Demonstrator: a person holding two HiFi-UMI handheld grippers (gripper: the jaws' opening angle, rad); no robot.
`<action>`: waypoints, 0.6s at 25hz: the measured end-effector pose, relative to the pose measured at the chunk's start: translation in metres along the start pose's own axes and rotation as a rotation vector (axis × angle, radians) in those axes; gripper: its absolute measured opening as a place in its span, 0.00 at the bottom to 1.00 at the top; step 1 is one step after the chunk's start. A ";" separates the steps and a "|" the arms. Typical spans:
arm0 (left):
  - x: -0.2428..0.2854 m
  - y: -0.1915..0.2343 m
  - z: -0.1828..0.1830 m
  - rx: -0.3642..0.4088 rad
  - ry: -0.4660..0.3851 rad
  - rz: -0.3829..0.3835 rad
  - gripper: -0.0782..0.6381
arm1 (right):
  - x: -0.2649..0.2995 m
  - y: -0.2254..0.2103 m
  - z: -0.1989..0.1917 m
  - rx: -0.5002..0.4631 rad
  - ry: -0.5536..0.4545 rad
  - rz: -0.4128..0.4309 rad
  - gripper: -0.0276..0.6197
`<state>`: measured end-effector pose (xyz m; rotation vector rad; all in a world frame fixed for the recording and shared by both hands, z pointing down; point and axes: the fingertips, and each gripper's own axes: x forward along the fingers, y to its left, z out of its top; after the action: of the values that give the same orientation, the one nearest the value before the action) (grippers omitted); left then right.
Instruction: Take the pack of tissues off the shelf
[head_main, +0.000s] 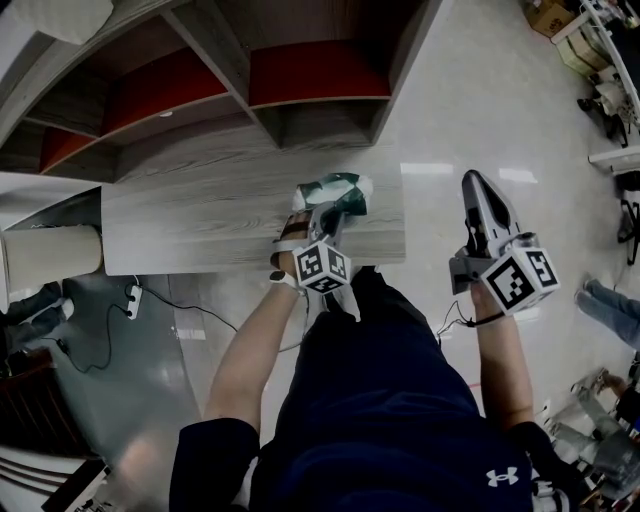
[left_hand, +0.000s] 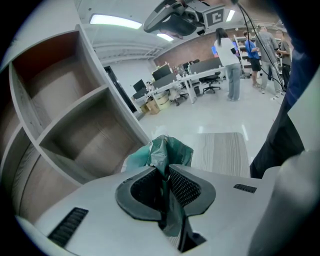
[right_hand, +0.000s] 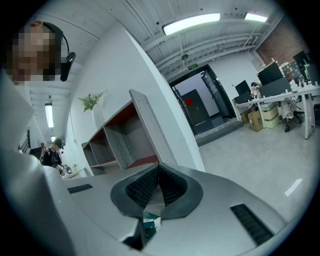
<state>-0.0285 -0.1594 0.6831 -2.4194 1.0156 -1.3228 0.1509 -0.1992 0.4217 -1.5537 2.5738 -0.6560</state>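
The pack of tissues (head_main: 345, 187), in crinkled green and white wrap, hangs just above the pale wood table top (head_main: 200, 215) in front of the shelf unit (head_main: 300, 75). My left gripper (head_main: 322, 210) is shut on it. In the left gripper view the pads pinch the green wrap of the tissue pack (left_hand: 167, 150) at my left gripper (left_hand: 164, 172), with the empty shelf compartments (left_hand: 75, 125) at left. My right gripper (head_main: 476, 192) hovers over the floor to the right of the table, jaws together with nothing held; in its own view the right gripper's (right_hand: 158, 169) tips meet.
A power strip (head_main: 133, 298) with a cable lies on the floor left of my legs, beside a beige cylinder (head_main: 50, 255). Someone's legs (head_main: 610, 308) show at the right edge. Office desks and standing people (left_hand: 231, 60) fill the room's far side.
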 end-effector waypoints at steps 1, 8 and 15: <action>0.002 -0.001 -0.001 0.003 0.001 -0.004 0.20 | 0.000 -0.001 -0.001 0.001 0.003 -0.003 0.06; 0.012 -0.010 -0.006 0.011 0.006 -0.031 0.20 | 0.000 -0.006 -0.006 0.003 0.022 -0.026 0.06; 0.018 -0.025 -0.013 -0.025 0.035 -0.100 0.20 | 0.000 -0.005 -0.009 0.010 0.025 -0.029 0.06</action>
<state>-0.0209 -0.1511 0.7147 -2.5034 0.9363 -1.3968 0.1524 -0.1983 0.4317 -1.5928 2.5666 -0.6937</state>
